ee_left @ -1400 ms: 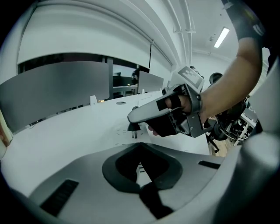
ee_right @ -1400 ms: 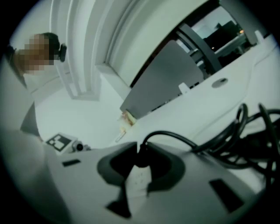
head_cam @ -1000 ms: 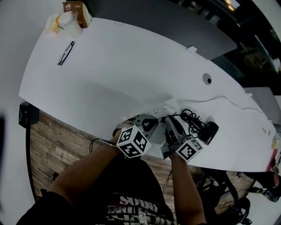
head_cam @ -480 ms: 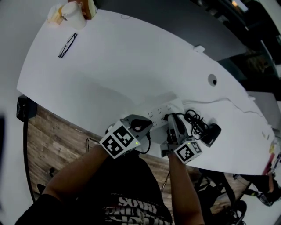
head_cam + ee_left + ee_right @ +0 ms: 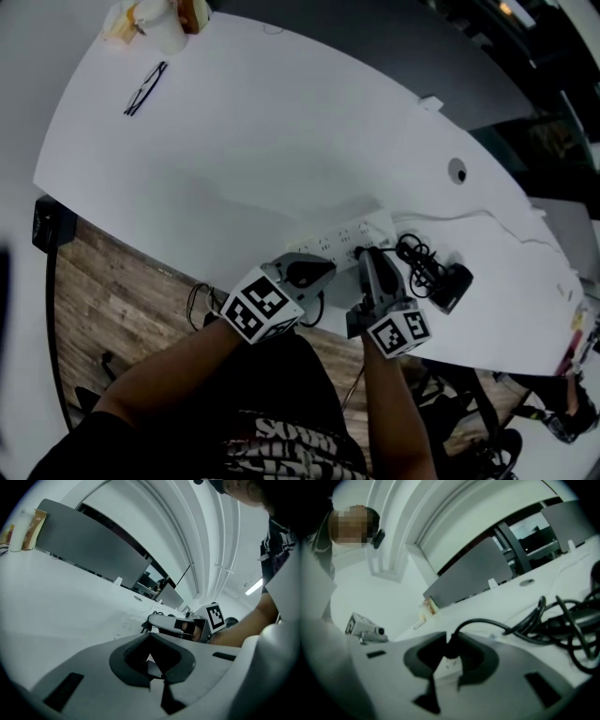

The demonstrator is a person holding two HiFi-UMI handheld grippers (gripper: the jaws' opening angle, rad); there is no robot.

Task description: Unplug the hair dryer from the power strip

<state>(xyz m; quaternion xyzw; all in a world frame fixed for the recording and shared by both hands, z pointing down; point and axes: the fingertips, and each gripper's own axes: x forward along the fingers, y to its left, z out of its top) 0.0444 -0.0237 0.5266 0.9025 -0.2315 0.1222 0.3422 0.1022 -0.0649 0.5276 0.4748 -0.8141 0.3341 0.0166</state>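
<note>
Head view shows the person's two arms reaching out from 6 o'clock to the near edge of the white bench. The left gripper hangs at that edge, just at 7 o'clock of the white power strip. In the left gripper view its fingers are pressed together with nothing between them.

The right gripper sits at 3 o'clock of the left one, with its tips over the near end of the strip. In the right gripper view its fingers pinch the black plug, which stands in a socket of the strip. These fingers have just been opening a little, with the plug between them.

From the plug, a tangled black cord runs toward 3 o'clock to the black hair dryer, which lies on the bench near its edge.

Farther off, at 1 o'clock, there is a round hole in the bench top. Well away at 10 o'clock lie a pair of glasses, and beyond them stands a white cup.
</note>
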